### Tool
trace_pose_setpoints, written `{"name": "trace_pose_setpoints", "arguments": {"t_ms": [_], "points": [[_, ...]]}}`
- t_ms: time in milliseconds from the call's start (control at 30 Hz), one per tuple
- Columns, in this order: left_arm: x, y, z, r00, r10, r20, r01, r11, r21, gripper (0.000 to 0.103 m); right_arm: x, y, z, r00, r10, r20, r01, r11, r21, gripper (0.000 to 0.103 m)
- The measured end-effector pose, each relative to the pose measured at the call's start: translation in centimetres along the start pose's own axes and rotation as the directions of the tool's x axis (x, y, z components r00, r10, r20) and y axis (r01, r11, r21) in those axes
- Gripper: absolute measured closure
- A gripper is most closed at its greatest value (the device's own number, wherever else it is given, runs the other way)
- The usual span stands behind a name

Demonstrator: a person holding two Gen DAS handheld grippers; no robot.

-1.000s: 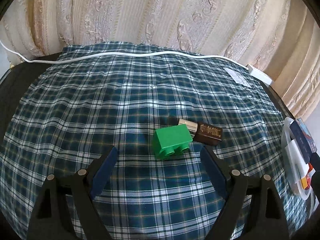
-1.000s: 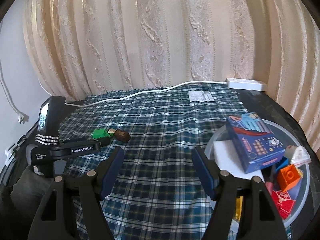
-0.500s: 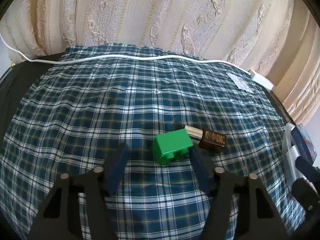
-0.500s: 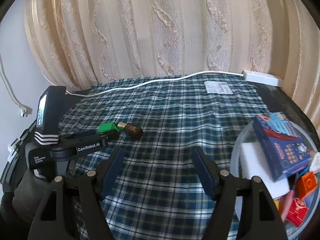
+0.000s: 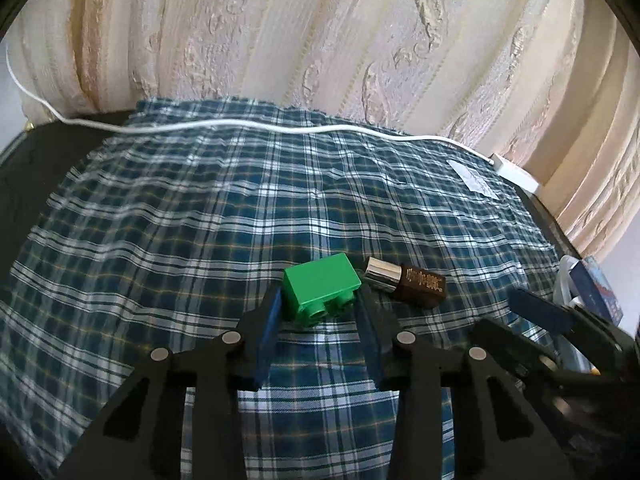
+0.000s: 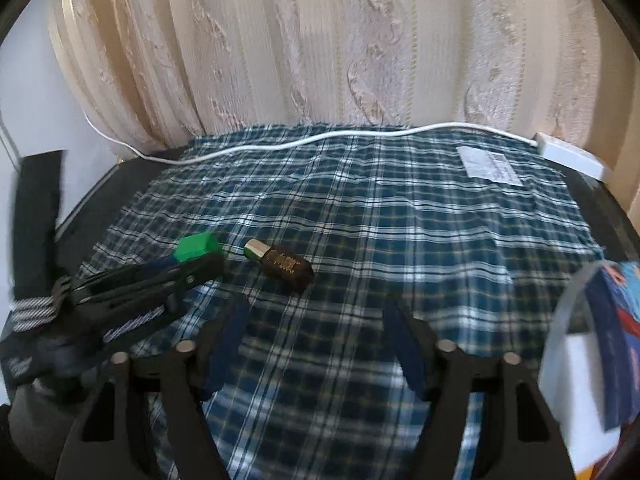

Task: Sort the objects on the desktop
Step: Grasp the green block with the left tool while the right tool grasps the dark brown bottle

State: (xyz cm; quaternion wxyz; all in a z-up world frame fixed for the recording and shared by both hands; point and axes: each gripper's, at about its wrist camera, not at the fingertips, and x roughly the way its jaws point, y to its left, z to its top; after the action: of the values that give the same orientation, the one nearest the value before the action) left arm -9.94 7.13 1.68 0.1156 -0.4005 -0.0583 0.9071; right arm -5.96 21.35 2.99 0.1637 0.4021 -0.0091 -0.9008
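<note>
While the left hand-held gripper [image 5: 318, 314] is closing its jaws around the green building block [image 5: 321, 293], with the block between the blue pads and all but touched by them, the grip looks best finished by squeezing square on the block's two flat sides. The studs face the camera, so the pads should meet the smooth faces, not the studded one. The block lies on the plaid cloth [image 5: 200, 220], just beside a small brown bottle with a silver cap [image 5: 408, 280]; the right pad passes close to that cap, so I would keep the wrist steady to avoid nudging it. Lifting straight up before any carry should keep the cloth from dragging.

The right hand-held gripper [image 6: 318, 344] hangs above the cloth with nothing between its pads; its jaws are about half spread and closing. The bottle [image 6: 285, 265] lies ahead of it, apart.

The plaid cloth covers a dark tabletop [image 6: 100, 188] and is slightly rumpled. A white cable [image 5: 240, 128] runs along its far edge to a white power strip [image 6: 570, 156], near a paper slip [image 6: 490, 166]. A cream patterned curtain [image 6: 320, 40] closes the back. At the right, a pale bin [image 6: 560, 332] holds a blue box [image 6: 616, 332], likely the destination.
</note>
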Motion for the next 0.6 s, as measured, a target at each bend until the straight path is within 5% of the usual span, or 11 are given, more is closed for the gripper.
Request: {"name": "trace_pose_setpoints", "arguments": {"t_ms": [200,600], "points": [[-1.1,0.4,0.4,1.000,0.003,0.030,-0.002,1.000,-0.016,0.063,2.6,0.7,1.2,0.998,0.032,-0.046,-0.033,0.999,-0.026,0.052],[-0.7,0.8,0.5,1.000,-0.003,0.015,0.004,0.999,-0.038,0.063,5.7,1.4,2.8,0.992,0.066,-0.104,-0.074,0.995,-0.070,0.053]]}}
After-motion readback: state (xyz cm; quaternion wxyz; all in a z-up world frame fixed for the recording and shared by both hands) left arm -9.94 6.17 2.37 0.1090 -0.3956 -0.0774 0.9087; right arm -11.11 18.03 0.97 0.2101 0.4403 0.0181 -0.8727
